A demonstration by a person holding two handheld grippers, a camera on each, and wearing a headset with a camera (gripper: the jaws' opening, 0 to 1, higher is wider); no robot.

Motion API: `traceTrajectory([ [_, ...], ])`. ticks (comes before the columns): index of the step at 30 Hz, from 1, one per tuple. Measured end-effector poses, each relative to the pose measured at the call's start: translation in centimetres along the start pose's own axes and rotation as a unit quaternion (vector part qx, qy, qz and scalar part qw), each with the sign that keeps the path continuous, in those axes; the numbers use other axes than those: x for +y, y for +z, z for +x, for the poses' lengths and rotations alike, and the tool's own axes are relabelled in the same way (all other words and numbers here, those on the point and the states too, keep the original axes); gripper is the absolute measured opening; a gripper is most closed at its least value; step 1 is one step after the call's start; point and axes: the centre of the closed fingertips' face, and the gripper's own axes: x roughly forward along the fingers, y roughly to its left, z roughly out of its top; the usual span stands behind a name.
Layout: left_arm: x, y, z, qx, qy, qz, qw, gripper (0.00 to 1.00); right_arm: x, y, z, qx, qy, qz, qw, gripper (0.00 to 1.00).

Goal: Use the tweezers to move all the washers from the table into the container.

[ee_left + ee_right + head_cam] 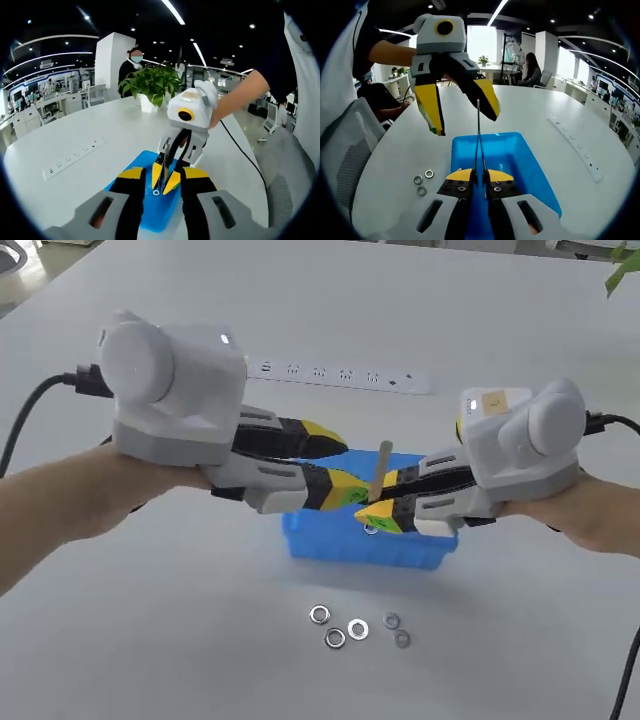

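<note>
A blue container (330,545) sits mid-table, with several loose washers (357,628) lying on the table in front of it. My right gripper (375,512) is shut on the tweezers (383,465), which stand nearly upright over the container. One washer (371,528) hangs at their lower tip, and it also shows in the left gripper view as a washer (156,192) under the right gripper (164,181). My left gripper (345,465) is open, its jaws spread just left of the tweezers and holding nothing. In the right gripper view the tweezers (478,130) rise from my shut right gripper (478,175) above the container (520,155).
A white power strip (340,373) lies behind the container. Cables trail from both grippers. A potted plant (152,82) stands at the table's far end, with a person (132,62) beyond it. The loose washers (422,181) lie left of the container in the right gripper view.
</note>
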Motion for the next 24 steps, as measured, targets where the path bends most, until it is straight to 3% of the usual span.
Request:
traceTrajectory([
  [5, -0.1, 0.6, 0.8, -0.004, -0.012, 0.003, 0.9999, 0.3, 0.3, 0.1, 0.2, 0.002, 0.006, -0.004, 1.0, 0.1],
  [12, -0.4, 0.3, 1.0, 0.012, -0.026, 0.017, 0.9994, 0.25, 0.4, 0.2, 0.3, 0.002, 0.009, -0.007, 0.9999, 0.1],
  [17, -0.8, 0.2, 1.1, 0.013, -0.037, 0.013, 0.9991, 0.21, 0.4, 0.3, 0.4, 0.001, 0.01, -0.008, 0.9999, 0.1],
  [24, -0.9, 0.1, 1.2, 0.02, -0.037, 0.039, 0.9983, 0.12, 0.6, 0.1, 0.5, 0.004, 0.015, -0.007, 0.9999, 0.1],
])
